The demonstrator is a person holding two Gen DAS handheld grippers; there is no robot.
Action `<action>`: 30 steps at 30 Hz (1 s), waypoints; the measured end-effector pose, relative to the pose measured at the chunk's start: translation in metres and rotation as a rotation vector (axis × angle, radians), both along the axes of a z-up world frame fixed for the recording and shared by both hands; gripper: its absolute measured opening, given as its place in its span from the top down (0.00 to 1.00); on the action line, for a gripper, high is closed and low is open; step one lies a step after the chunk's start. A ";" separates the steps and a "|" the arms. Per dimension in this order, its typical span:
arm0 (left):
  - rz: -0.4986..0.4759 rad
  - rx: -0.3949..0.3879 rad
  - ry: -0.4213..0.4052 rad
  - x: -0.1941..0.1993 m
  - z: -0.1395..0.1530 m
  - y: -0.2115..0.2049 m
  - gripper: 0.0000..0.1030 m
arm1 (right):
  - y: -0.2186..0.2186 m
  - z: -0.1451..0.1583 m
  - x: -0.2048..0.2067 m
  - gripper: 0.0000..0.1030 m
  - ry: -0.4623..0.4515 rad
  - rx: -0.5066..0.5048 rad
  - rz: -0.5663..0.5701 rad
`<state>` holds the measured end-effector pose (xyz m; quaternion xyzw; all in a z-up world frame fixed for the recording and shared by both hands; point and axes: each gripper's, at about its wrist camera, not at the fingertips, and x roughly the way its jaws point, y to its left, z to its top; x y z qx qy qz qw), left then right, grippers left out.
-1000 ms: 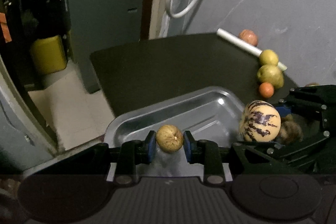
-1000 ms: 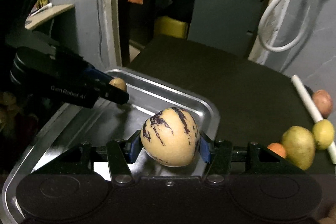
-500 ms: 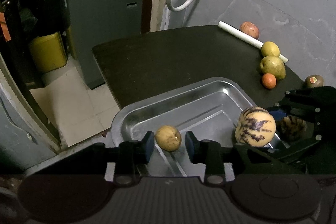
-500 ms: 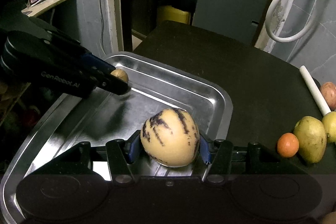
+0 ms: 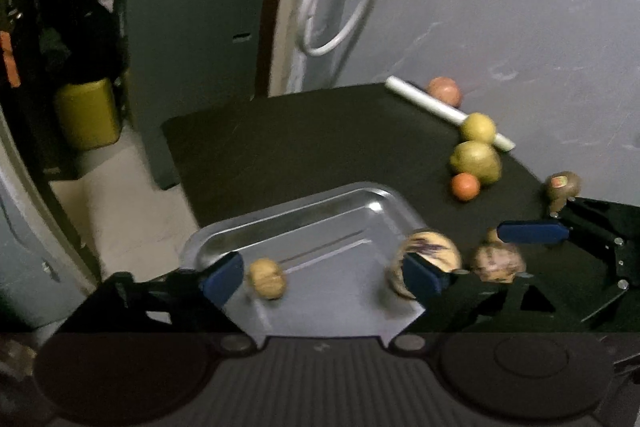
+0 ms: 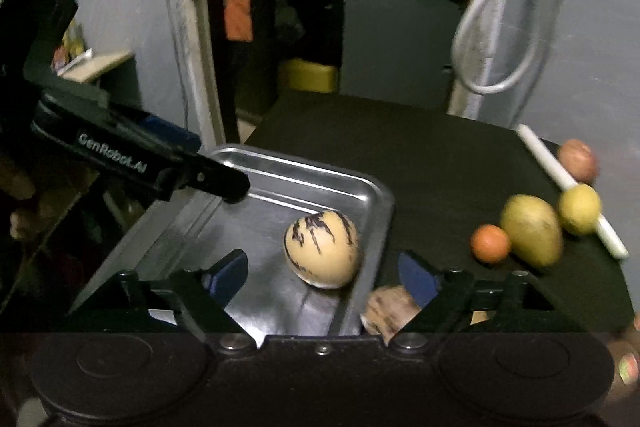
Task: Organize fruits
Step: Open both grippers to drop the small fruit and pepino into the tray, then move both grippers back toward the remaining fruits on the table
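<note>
The left gripper (image 5: 326,273) has its jaws opening, blue pads well apart, and the small tan fruit (image 5: 267,278) lies free between them on the steel tray (image 5: 288,223), just beside the left pad and not pressed by either. The right gripper (image 6: 322,277) is opening too; the striped melon (image 6: 322,249) sits loose in the gap at the lower centre of its view, resting on the tray floor close to the tray's right wall. Both fruits look to have been set down here because the tray is the collecting place, and the pads spread to let go without nudging them.

Outside the tray, at the right of both views on the dark table (image 5: 320,135), wait an orange fruit (image 6: 490,243), a yellow-green mango (image 6: 531,230), a round yellow fruit (image 6: 579,209) lying against a white rod (image 6: 568,185), and a reddish fruit (image 6: 578,159) beyond it.

A brown mottled fruit (image 6: 390,309) lies just outside the tray wall, half hidden behind the right pad; its kind is hard to tell. Motion blur softens everything, and the tray's near edge is cut off by the gripper bodies.
</note>
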<state>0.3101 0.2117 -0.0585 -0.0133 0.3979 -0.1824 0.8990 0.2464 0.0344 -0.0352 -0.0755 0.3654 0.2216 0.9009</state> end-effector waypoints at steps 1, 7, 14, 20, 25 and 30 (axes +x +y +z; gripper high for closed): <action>-0.008 -0.001 -0.009 -0.003 0.003 -0.005 0.05 | -0.008 0.004 -0.005 0.12 -0.004 0.014 -0.025; -0.113 0.017 -0.043 -0.018 0.015 -0.047 0.01 | -0.061 0.020 -0.036 0.03 -0.021 0.060 -0.179; -0.263 0.061 -0.059 -0.032 0.019 -0.110 0.01 | -0.123 0.016 -0.069 0.01 -0.009 0.023 -0.317; -0.354 0.103 -0.055 -0.033 0.010 -0.164 0.01 | -0.173 -0.004 -0.093 0.01 0.041 0.009 -0.439; -0.393 0.140 -0.042 -0.024 0.001 -0.201 0.01 | -0.203 -0.015 -0.100 0.01 0.073 0.011 -0.502; -0.401 0.200 -0.034 -0.016 -0.007 -0.225 0.01 | -0.220 -0.022 -0.095 0.01 0.080 0.005 -0.501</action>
